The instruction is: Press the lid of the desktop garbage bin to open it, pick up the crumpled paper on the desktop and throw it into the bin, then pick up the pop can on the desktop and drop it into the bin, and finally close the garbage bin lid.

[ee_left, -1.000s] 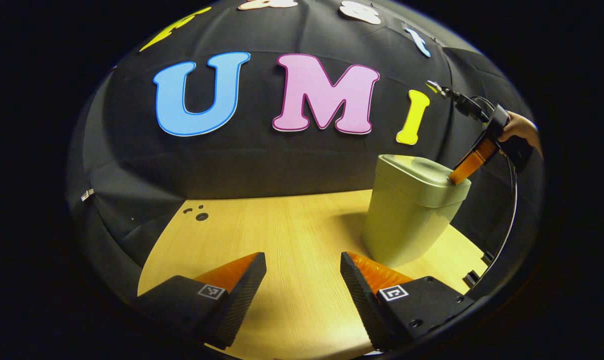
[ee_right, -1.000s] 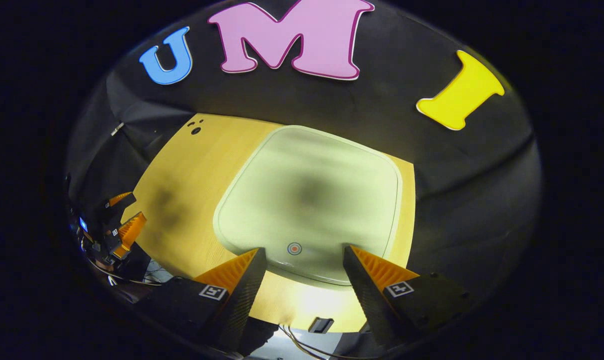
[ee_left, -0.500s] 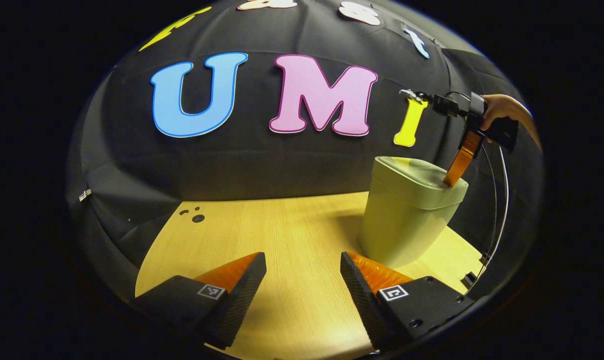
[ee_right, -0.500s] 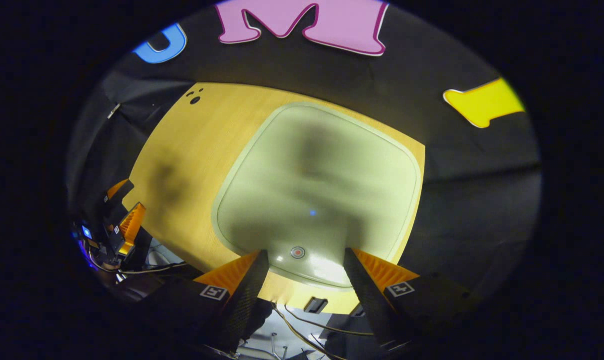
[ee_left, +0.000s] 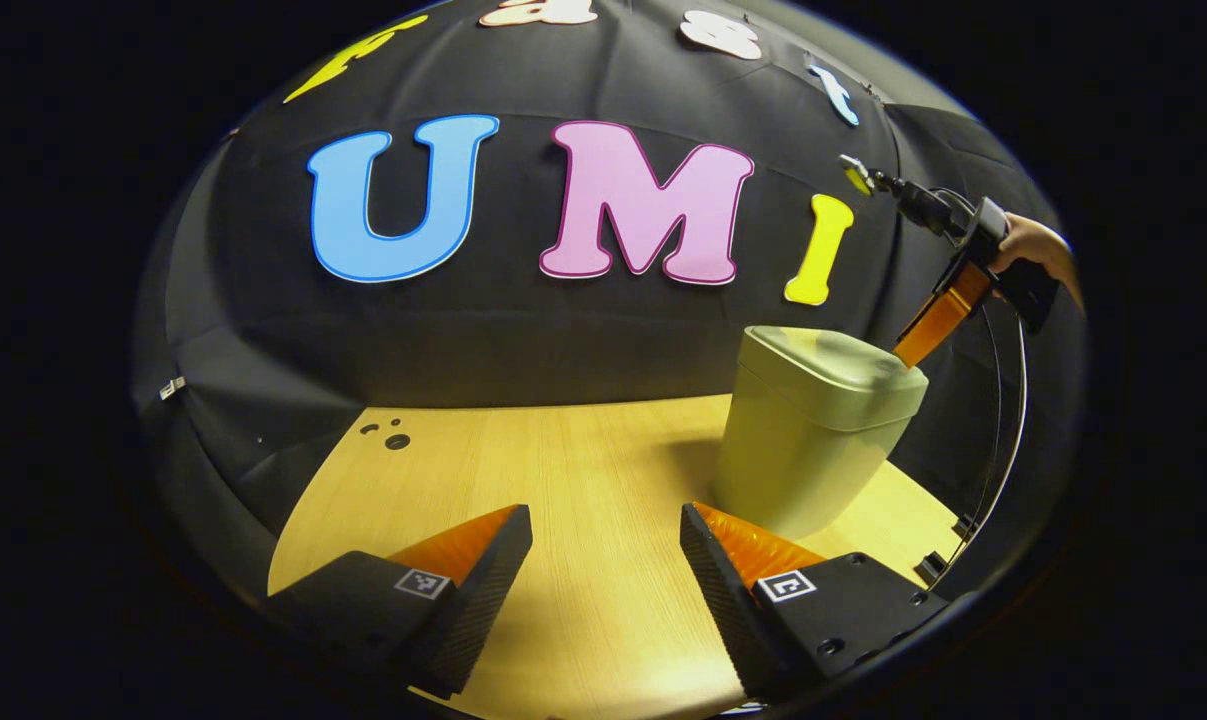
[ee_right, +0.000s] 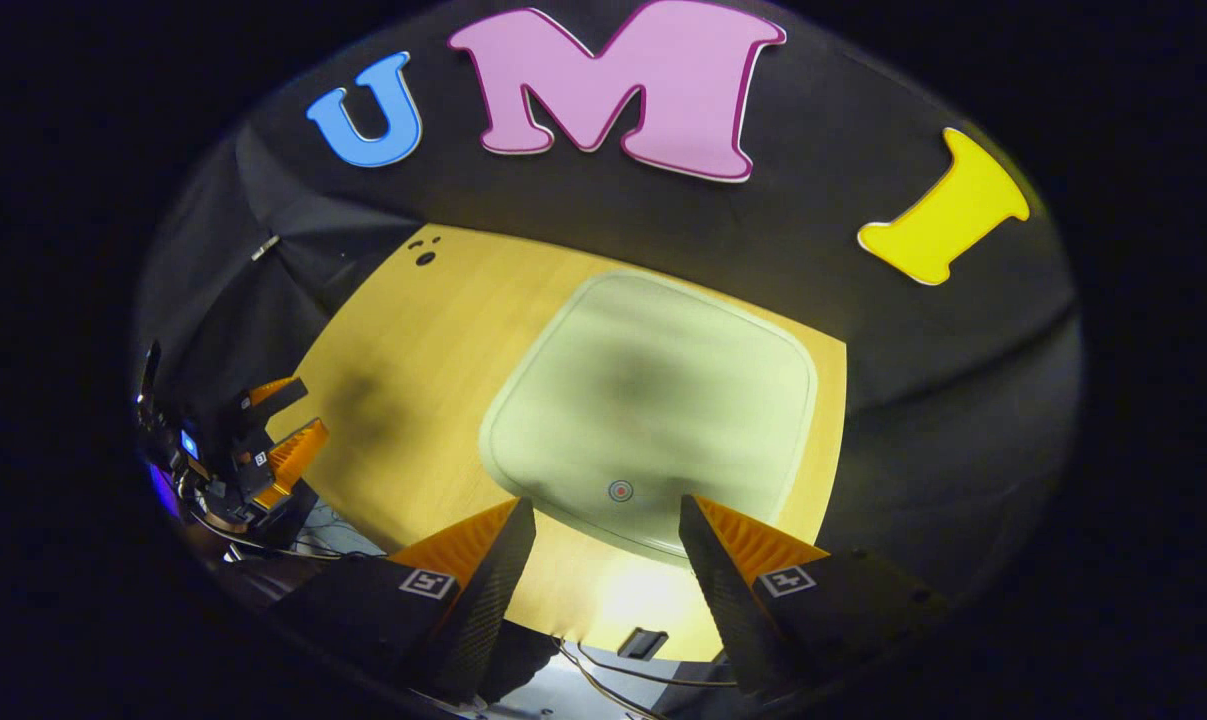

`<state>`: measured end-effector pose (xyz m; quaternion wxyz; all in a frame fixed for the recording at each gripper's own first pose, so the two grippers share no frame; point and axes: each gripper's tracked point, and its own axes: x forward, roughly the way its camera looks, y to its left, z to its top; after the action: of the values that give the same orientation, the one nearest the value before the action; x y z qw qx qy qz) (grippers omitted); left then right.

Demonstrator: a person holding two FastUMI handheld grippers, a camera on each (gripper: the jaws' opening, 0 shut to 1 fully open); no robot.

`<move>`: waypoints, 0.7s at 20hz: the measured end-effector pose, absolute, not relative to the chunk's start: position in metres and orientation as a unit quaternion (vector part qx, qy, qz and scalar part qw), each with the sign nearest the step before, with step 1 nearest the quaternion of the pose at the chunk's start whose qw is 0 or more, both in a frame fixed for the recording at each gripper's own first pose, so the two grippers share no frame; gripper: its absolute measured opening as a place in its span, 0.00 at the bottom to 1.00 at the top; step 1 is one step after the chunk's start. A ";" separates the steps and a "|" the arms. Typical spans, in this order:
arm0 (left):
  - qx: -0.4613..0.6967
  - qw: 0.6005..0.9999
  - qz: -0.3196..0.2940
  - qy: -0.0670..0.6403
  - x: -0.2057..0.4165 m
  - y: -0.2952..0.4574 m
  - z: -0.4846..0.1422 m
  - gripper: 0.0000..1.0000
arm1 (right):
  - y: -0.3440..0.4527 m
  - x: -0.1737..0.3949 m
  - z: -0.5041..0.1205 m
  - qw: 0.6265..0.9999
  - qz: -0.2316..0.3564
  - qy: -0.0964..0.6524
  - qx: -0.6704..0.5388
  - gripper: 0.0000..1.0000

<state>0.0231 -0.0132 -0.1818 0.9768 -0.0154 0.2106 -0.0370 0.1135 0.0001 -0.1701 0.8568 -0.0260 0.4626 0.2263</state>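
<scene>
At the left of the left gripper view, the black cloth wall (ee_left: 263, 330) comes down in folds to the edge of a light wooden table (ee_left: 563, 470), and a few small dark holes (ee_left: 396, 441) sit in the table near its far left corner. The left gripper (ee_left: 606, 535) is low over the near part of this table, its two fingers well apart and with nothing between them. More to the right, the pale green garbage bin (ee_left: 798, 450) stands upright on the table, and its lid (ee_left: 843, 365) lies closed and flat on top. Further right and higher, the right gripper (ee_left: 913, 345) points down toward the right edge of the lid, held by a hand (ee_left: 1038, 250); I cannot tell whether the tip touches the lid or is just above it. In the right gripper view, the left gripper (ee_right: 283, 440) shows at the far left beside the table edge, above some cables. In the middle, the lid (ee_right: 653, 400) is seen from above, with a small red round mark (ee_right: 620, 490) close to its near edge. The right gripper (ee_right: 606, 520) hangs over that near edge with its fingers apart and holding nothing. Below the table edge, cables (ee_right: 613, 675) and a small dark part are visible.
</scene>
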 end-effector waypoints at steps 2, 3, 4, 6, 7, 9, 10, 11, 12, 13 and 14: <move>-0.015 0.977 -0.042 0.208 0.021 -0.016 -0.179 0.96 | 0.012 0.105 -0.154 0.872 0.234 0.429 0.000 0.94; -0.014 0.977 -0.045 0.207 0.018 -0.017 -0.178 0.96 | 0.016 0.100 -0.147 0.880 0.234 0.413 0.009 0.94; -0.013 0.977 -0.048 0.206 0.017 -0.017 -0.177 0.96 | 0.017 0.095 -0.141 0.889 0.231 0.395 0.013 0.94; -0.010 0.977 -0.054 0.204 0.015 -0.017 -0.174 0.96 | 0.024 0.086 -0.135 0.903 0.224 0.365 0.023 0.94; -0.009 0.977 -0.057 0.203 0.013 -0.017 -0.172 0.96 | 0.030 0.082 -0.131 0.910 0.222 0.349 0.029 0.94; -0.009 0.978 -0.063 0.199 0.013 -0.016 -0.168 0.96 | 0.038 0.075 -0.129 0.924 0.213 0.315 0.039 0.94; -0.008 0.978 -0.065 0.198 0.013 -0.016 -0.166 0.96 | 0.040 0.070 -0.126 0.930 0.209 0.299 0.040 0.94; -0.007 0.978 -0.066 0.196 0.013 -0.015 -0.164 0.96 | 0.045 0.065 -0.122 0.936 0.204 0.284 0.038 0.94; -0.006 0.978 -0.068 0.195 0.013 -0.015 -0.162 0.96 | 0.049 0.057 -0.118 0.941 0.202 0.270 0.037 0.94; -0.005 0.979 -0.068 0.194 0.012 -0.014 -0.161 0.96 | 0.056 0.050 -0.111 0.944 0.203 0.257 0.039 0.94; -0.004 0.979 -0.068 0.193 0.013 -0.013 -0.159 0.96 | 0.063 0.043 -0.110 0.946 0.205 0.248 0.043 0.94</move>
<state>0.0125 -0.0131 -0.1589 0.9788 -0.0040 0.1933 -0.0678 0.0430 0.0629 -0.1102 0.9458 0.0433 0.2479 0.2054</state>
